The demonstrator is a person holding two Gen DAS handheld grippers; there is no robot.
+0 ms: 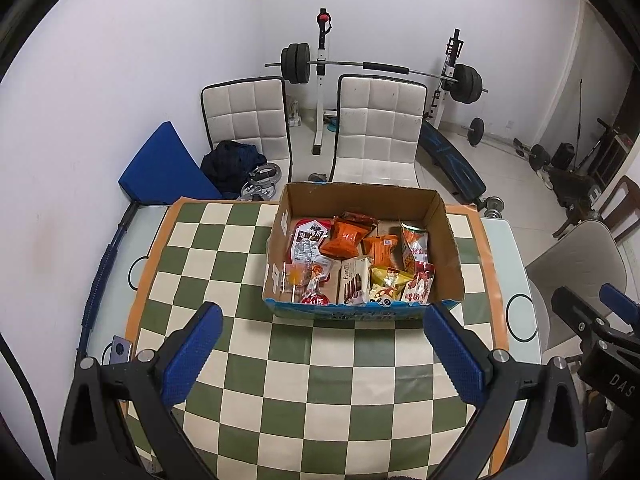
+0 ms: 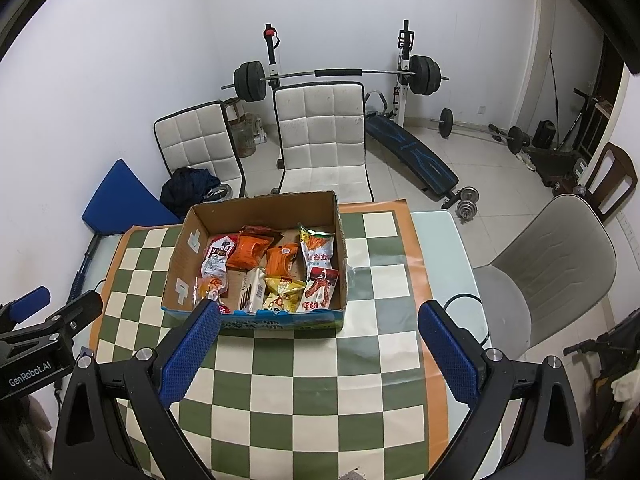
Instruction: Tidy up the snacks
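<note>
Both grippers, left (image 1: 322, 322) and right (image 2: 319, 318), hung spread wide and empty over the checkered cloth (image 1: 304, 392). Only the left view showed a phone (image 1: 120, 350). Ahead, the box (image 2: 256, 318) held the snacks (image 2: 272, 272).

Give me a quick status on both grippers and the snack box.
Left gripper open, empty. Right gripper open, empty. Snacks all in cardboard box on checkered mat. Nothing in the way.

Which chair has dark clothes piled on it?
The white padded chair by the wall has the dark clothes. The white chair behind the box and the beige chair don't.
</note>
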